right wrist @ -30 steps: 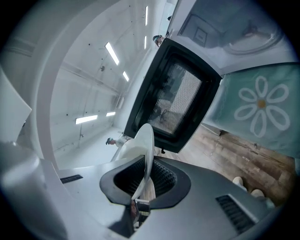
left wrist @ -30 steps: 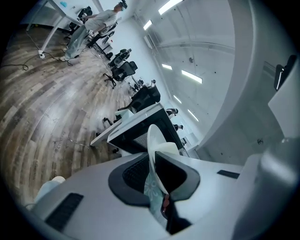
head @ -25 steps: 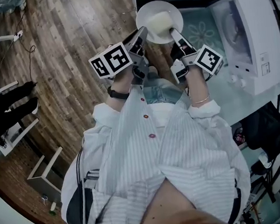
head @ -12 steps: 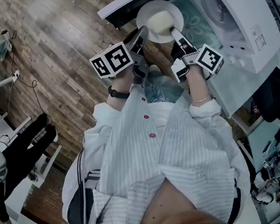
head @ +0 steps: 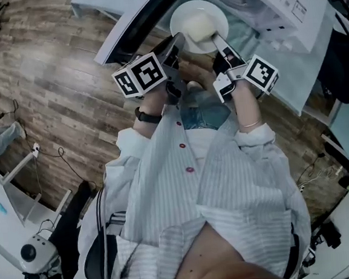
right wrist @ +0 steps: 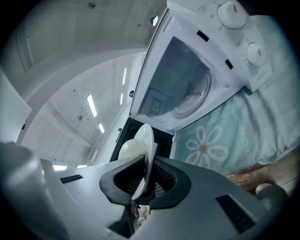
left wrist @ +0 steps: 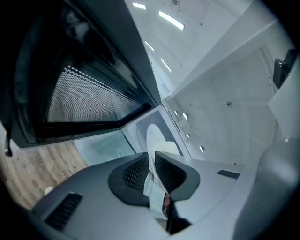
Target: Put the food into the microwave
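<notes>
Clamping opposite rims of a round glossy plate [head: 183, 15], left gripper [head: 177, 42] and right gripper [head: 217, 40], pale smooth food [head: 199, 26] on it

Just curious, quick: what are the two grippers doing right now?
Left gripper: shut on the plate.
Right gripper: shut on the plate too.

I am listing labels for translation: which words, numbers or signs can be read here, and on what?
No text is readable.
White microwave with two round knobs, control panel: small dark labels, too small to read.
Left claw and right claw, cube faces: black-and-white square patterns, no letters.
White round plate: no print.
</notes>
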